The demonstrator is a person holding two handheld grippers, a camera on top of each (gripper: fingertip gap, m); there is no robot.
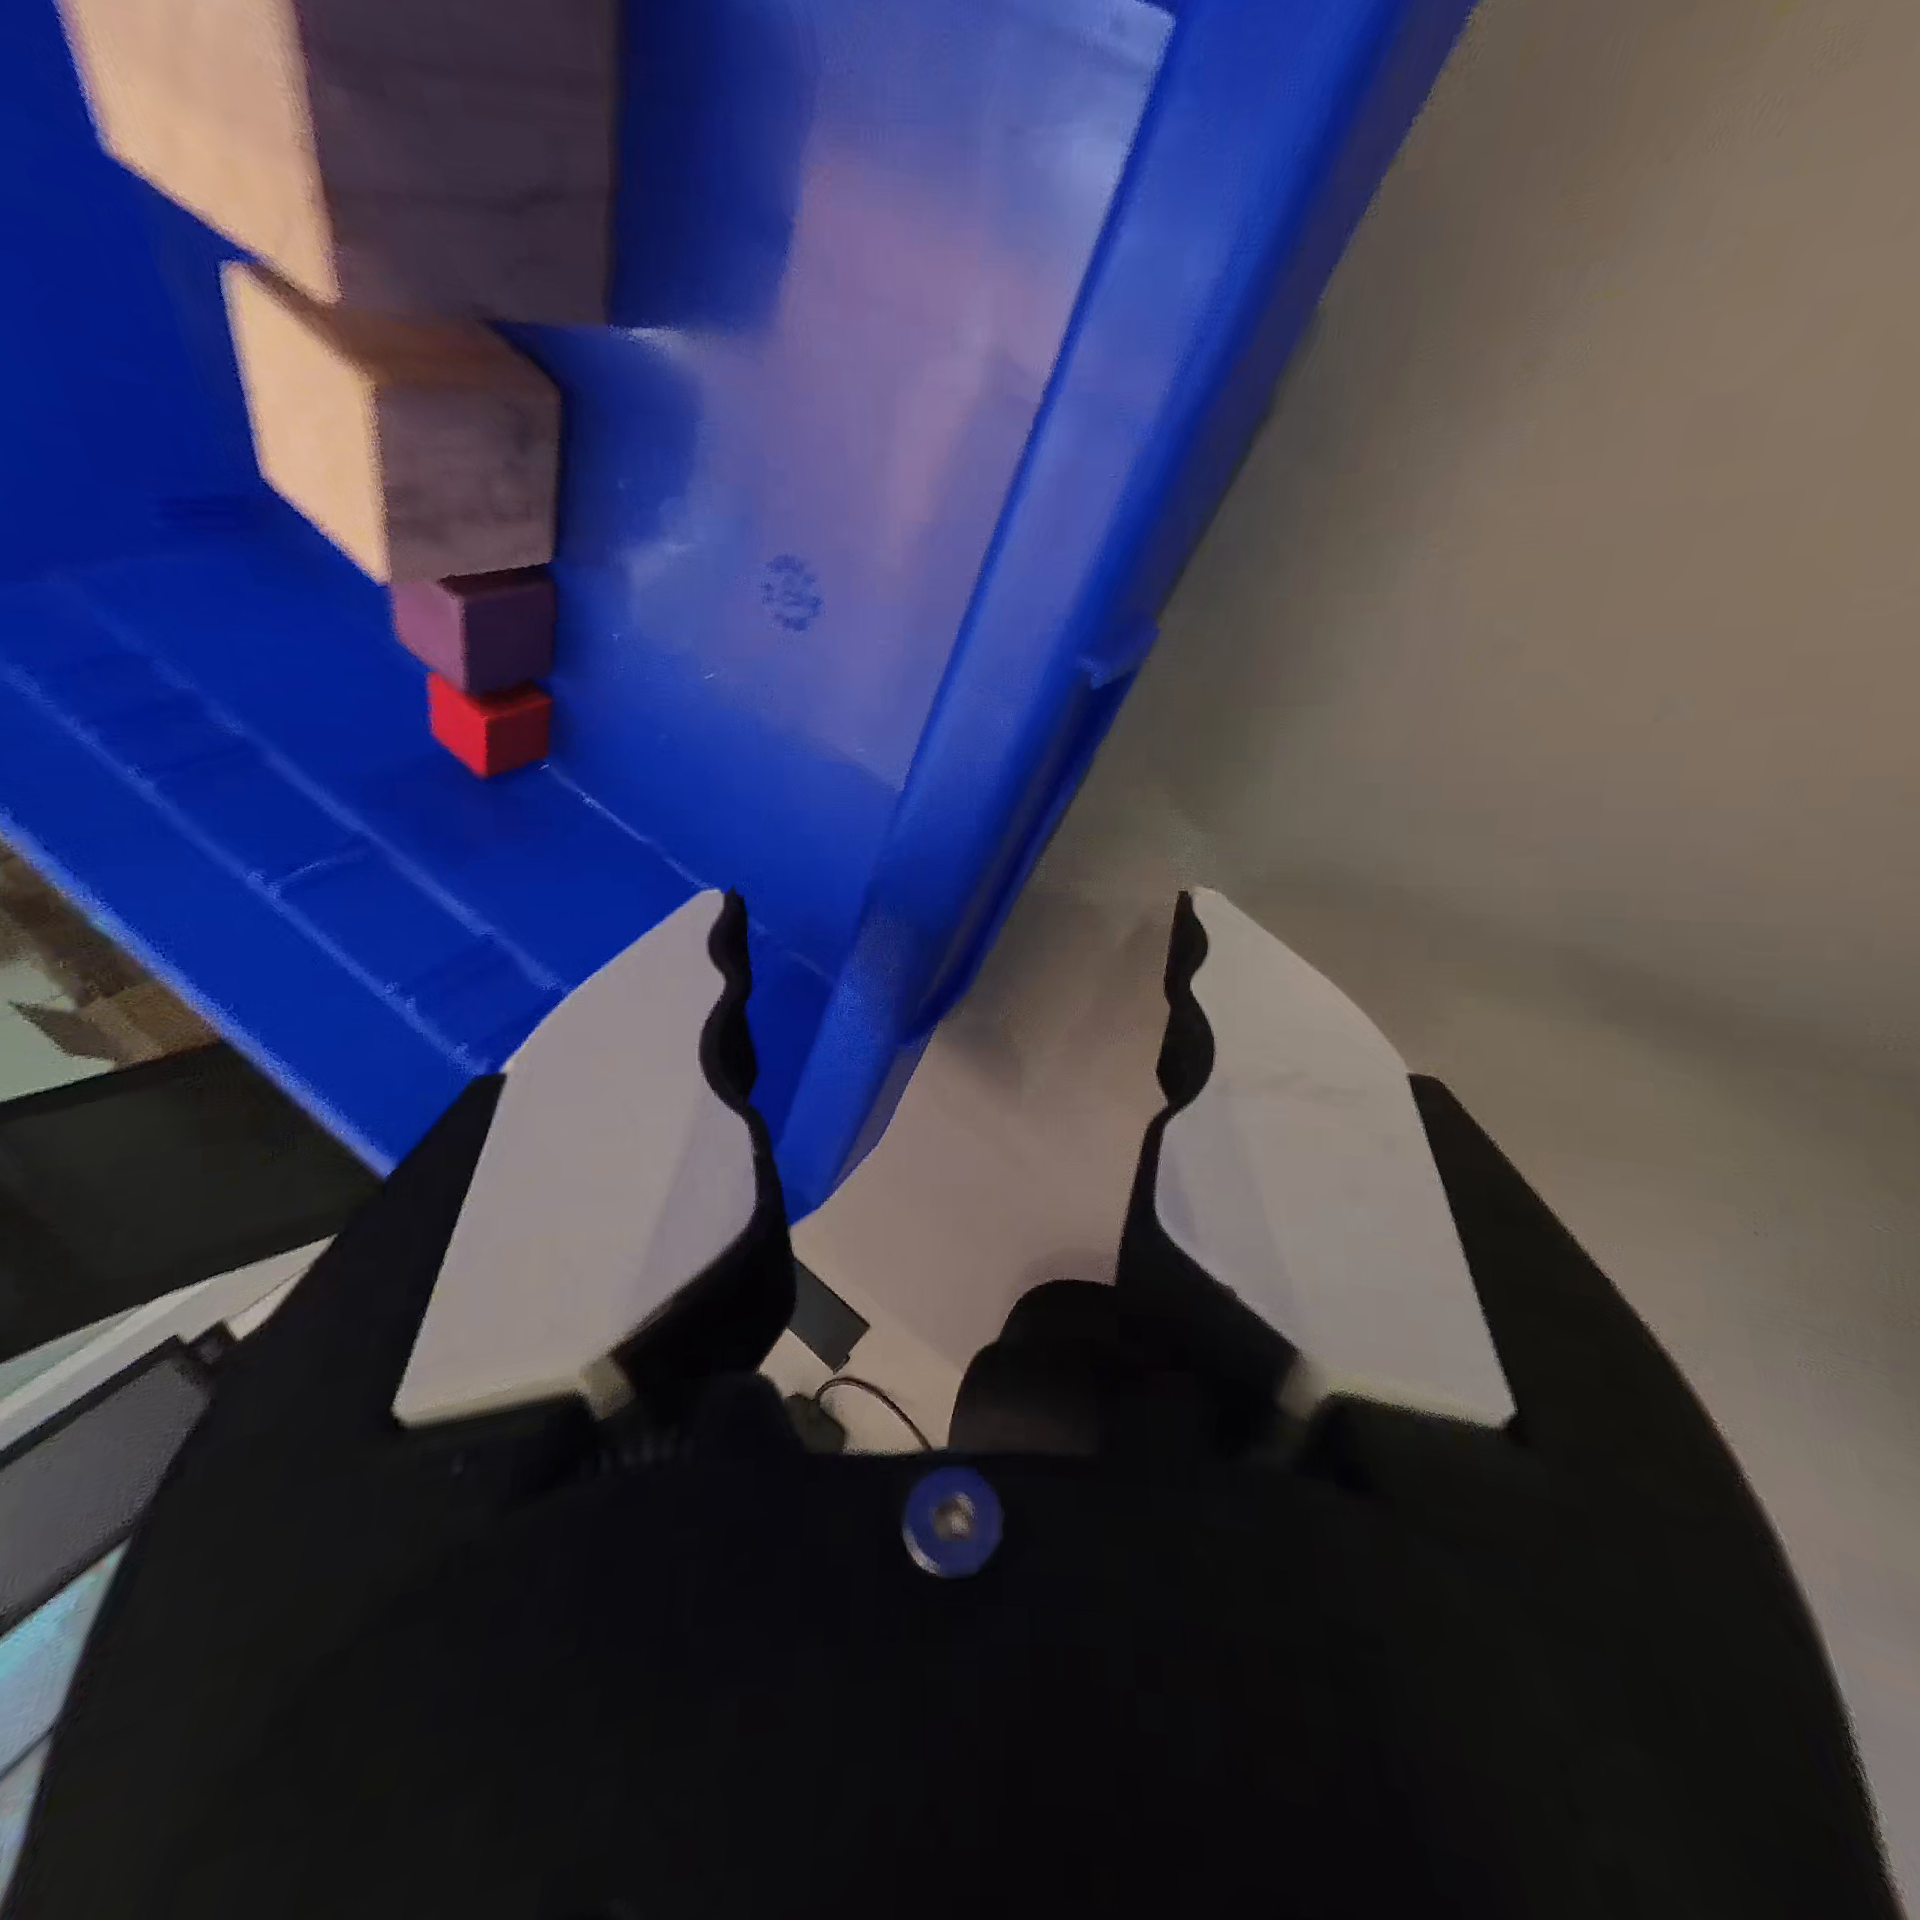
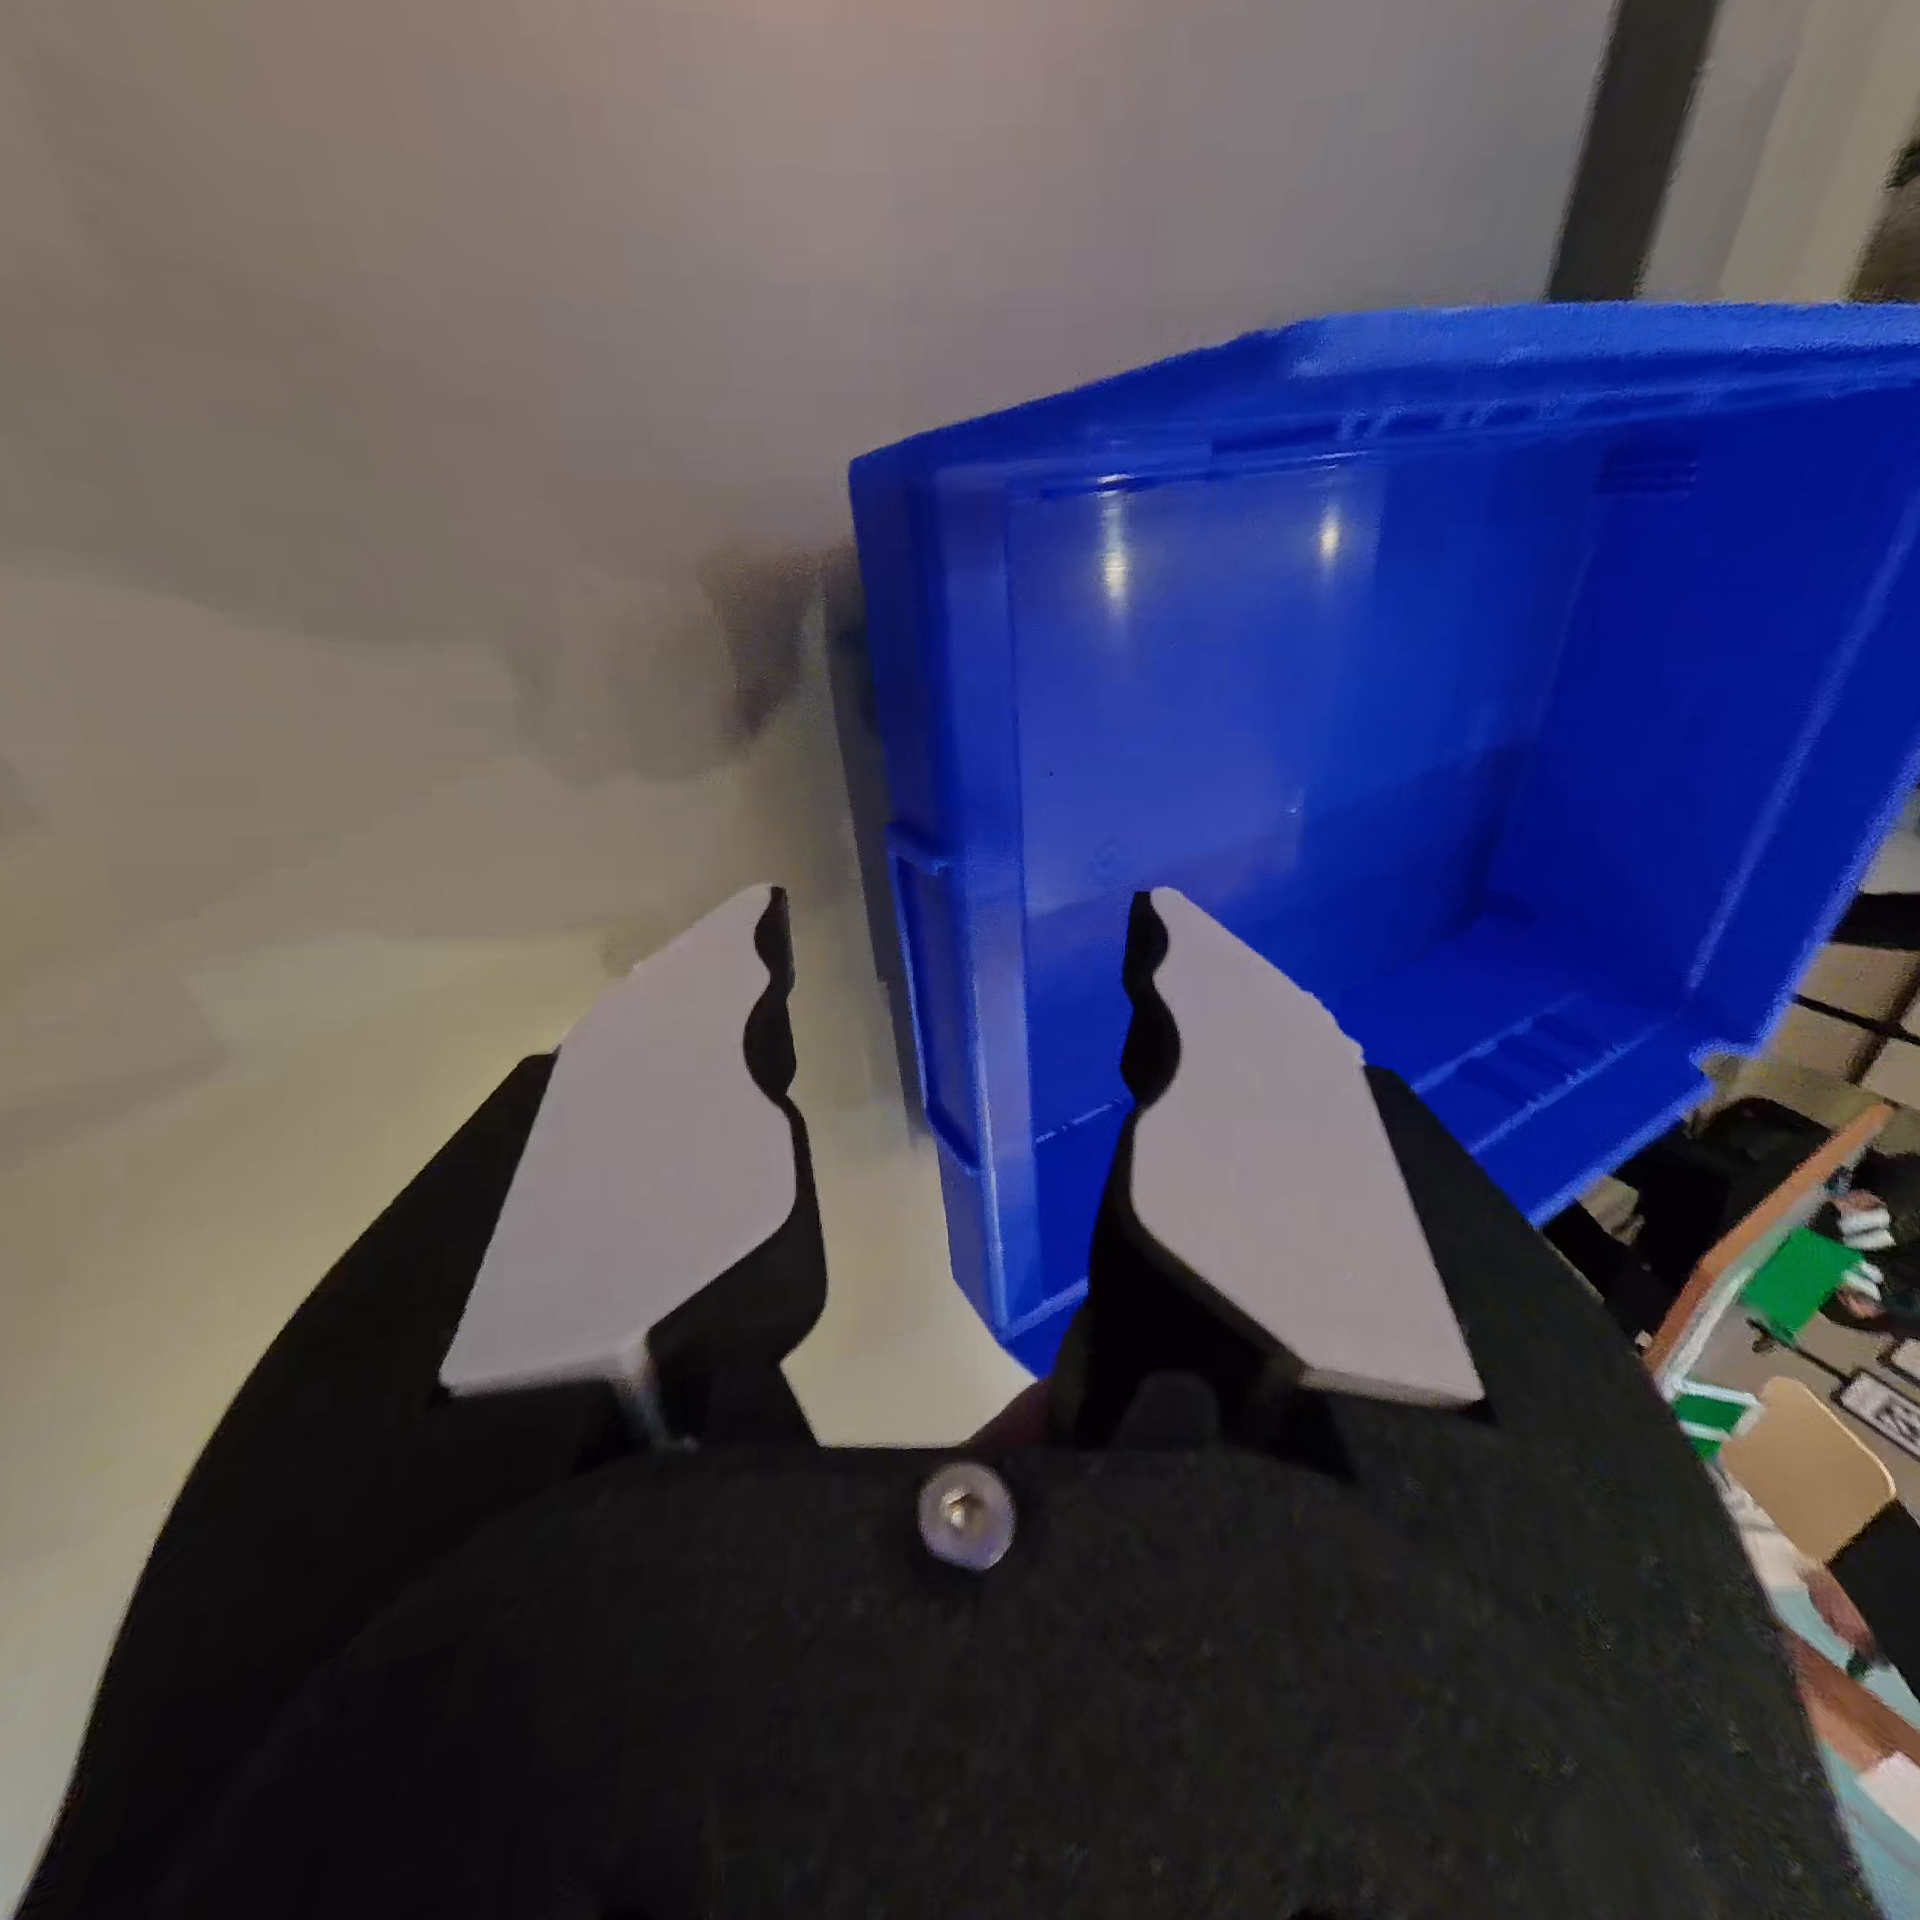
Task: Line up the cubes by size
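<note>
From where I stand the sorting looks close to finished — inside the blue plastic bin (image 1: 1039,499) four cubes sit in one row along its floor, each touching the next and stepping down in size: a large pale wooden cube (image 1: 343,135) at the far end, then a medium wooden cube (image 1: 405,436), then a small purple cube (image 1: 473,629), and last a tiny red cube (image 1: 488,724) nearest the bin's low front lip. The order reads largest to smallest without a break, though the big one runs off the top of the left wrist view, so I cannot tell whether anything stands beyond it.

Both tools are empty. The left gripper (image 1: 956,914) is spread wide, straddling the bin's side wall without its pads pressing on it; nothing is held. The right gripper (image 2: 961,909) is likewise spread apart with nothing between the fingers but the bin's other wall seen past them (that view shows only a bare stretch of the bin's inside, no cubes at all).

The bin rests on a pale table (image 1: 1558,623). I see no stray cube on it in either view — so my judgement is that little or nothing is left, perhaps only squaring up the row
</note>
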